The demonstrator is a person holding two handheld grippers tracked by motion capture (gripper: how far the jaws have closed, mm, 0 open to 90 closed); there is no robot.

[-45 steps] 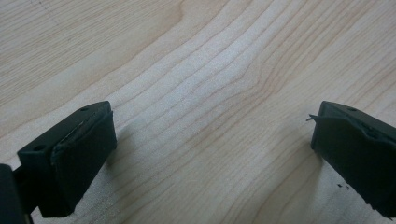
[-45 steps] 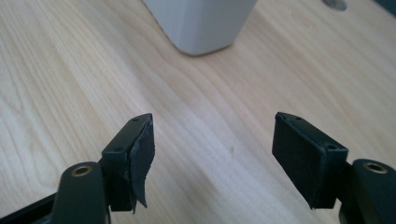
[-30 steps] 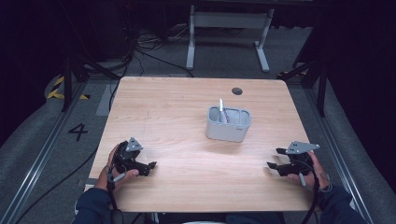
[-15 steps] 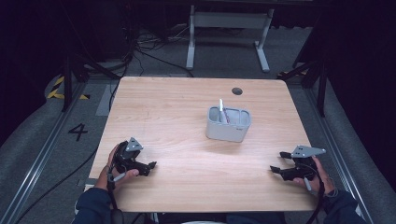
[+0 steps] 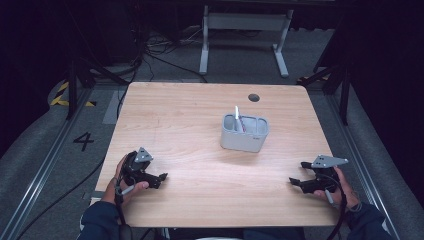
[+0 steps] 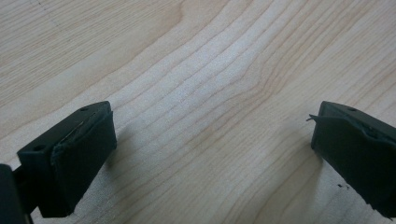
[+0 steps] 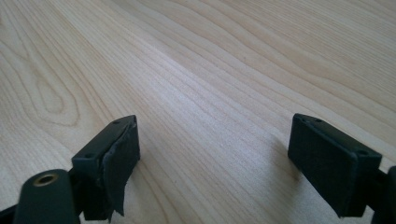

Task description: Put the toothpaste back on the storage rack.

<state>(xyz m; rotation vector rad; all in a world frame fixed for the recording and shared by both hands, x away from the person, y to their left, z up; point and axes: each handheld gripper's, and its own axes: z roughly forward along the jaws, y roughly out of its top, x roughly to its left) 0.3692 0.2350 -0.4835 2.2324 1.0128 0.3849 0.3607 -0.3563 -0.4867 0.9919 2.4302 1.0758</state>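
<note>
Right tongs drop back toward the near edge; caddy untouched

Since the earlier frames the right tongs (image 5: 296,183) have slid nearer the person's edge of the counter (image 5: 190,125), while the left tongs (image 5: 161,177) sit where they were. Both pairs stand wide apart and hold nothing; each gripper view looks along spread black pads (image 6: 84,149) (image 7: 119,154) onto bare wood grain.

A grey caddy (image 5: 244,133) stands upright right of the counter's middle, well apart from both tongs, with a white pen-like stick (image 5: 237,113) rising from its left compartment; something reddish beside the stick is too small to make out. By my reading the handling is either not begun or already over, with both hands parked low at the near corners.

Pale wood, clean, one dark round hole (image 5: 254,97) near the far edge. Beyond lie grey carpet, a metal frame (image 5: 245,22), loose cables and a floor mark "4" (image 5: 83,141)
</note>
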